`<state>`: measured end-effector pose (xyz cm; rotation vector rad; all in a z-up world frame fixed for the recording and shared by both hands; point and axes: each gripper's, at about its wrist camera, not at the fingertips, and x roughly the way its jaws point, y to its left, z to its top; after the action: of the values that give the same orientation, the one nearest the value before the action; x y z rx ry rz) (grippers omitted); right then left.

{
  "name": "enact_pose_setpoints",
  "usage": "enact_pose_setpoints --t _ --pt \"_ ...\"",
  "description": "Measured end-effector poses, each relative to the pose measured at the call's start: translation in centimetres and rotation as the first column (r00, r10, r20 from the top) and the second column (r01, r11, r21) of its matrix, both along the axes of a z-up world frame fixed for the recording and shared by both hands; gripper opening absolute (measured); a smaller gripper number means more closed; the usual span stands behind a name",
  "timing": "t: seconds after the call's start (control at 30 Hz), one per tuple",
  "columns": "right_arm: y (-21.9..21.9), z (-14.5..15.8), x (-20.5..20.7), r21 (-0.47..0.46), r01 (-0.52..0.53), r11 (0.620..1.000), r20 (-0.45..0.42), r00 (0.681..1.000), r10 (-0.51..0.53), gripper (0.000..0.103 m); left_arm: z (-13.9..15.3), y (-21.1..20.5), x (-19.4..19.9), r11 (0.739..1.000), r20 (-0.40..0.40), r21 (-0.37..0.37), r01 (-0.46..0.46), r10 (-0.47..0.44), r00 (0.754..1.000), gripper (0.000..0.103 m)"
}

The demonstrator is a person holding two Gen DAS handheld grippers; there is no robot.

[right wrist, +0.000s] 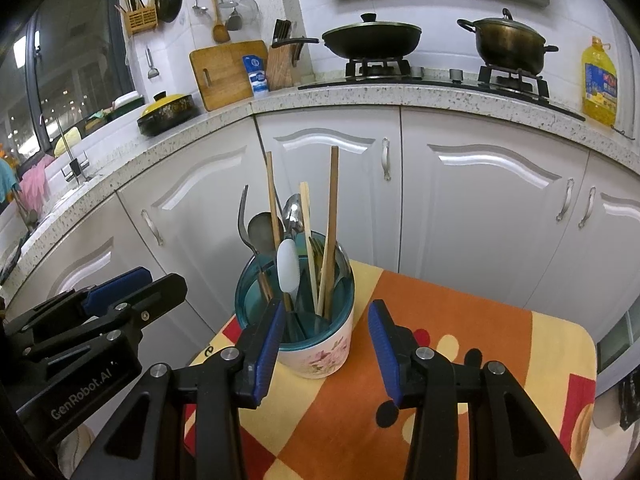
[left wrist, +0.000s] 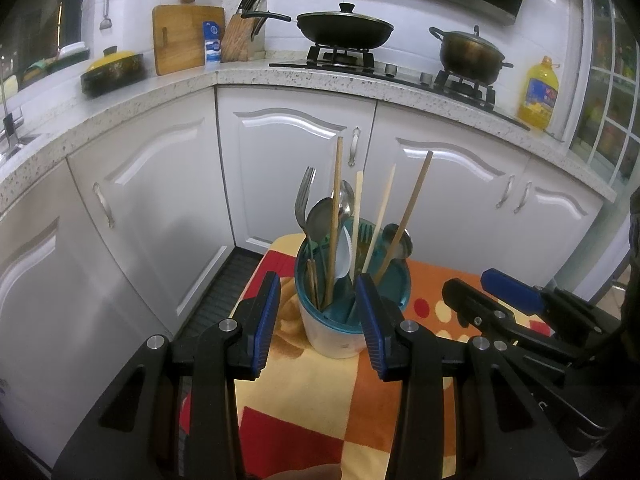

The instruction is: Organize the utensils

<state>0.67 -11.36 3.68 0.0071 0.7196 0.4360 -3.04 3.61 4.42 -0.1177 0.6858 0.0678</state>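
A white flowered utensil holder (left wrist: pixel 334 338) (right wrist: pixel 320 360) with a teal insert stands on a small table under a bright patterned cloth (left wrist: pixel 320 408) (right wrist: pixel 460 320). It holds wooden chopsticks (left wrist: pixel 335 216) (right wrist: pixel 331 216), metal forks (left wrist: pixel 304 196), metal spoons (right wrist: pixel 262 228) and a white plastic spoon (right wrist: pixel 288 266), all upright. My left gripper (left wrist: pixel 318 324) is open just short of the holder, with nothing between its pads. My right gripper (right wrist: pixel 326 346) is open too, near the holder's right side and apart from it. Each gripper shows in the other's view: right (left wrist: pixel 476 294), left (right wrist: pixel 156 284).
White cabinet doors (left wrist: pixel 288 168) close in behind the table, under a speckled L-shaped counter (right wrist: pixel 360 98). On it are a lidded wok (right wrist: pixel 372 40), a pot (right wrist: pixel 510 46), an oil bottle (right wrist: pixel 599 84), a cutting board (right wrist: pixel 226 74), a knife block (right wrist: pixel 280 64) and a yellow-lidded pan (right wrist: pixel 168 110).
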Motion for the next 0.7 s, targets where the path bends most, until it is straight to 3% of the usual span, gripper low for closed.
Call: enact_pose_setpoints --t 0.7 --pt "0.51 -0.09 -0.27 -0.007 -0.007 1.0 0.002 1.0 0.007 0.043 -0.02 0.07 -0.07 1.0 -0.004 -0.004 -0.005 0.005 1.0 0.038"
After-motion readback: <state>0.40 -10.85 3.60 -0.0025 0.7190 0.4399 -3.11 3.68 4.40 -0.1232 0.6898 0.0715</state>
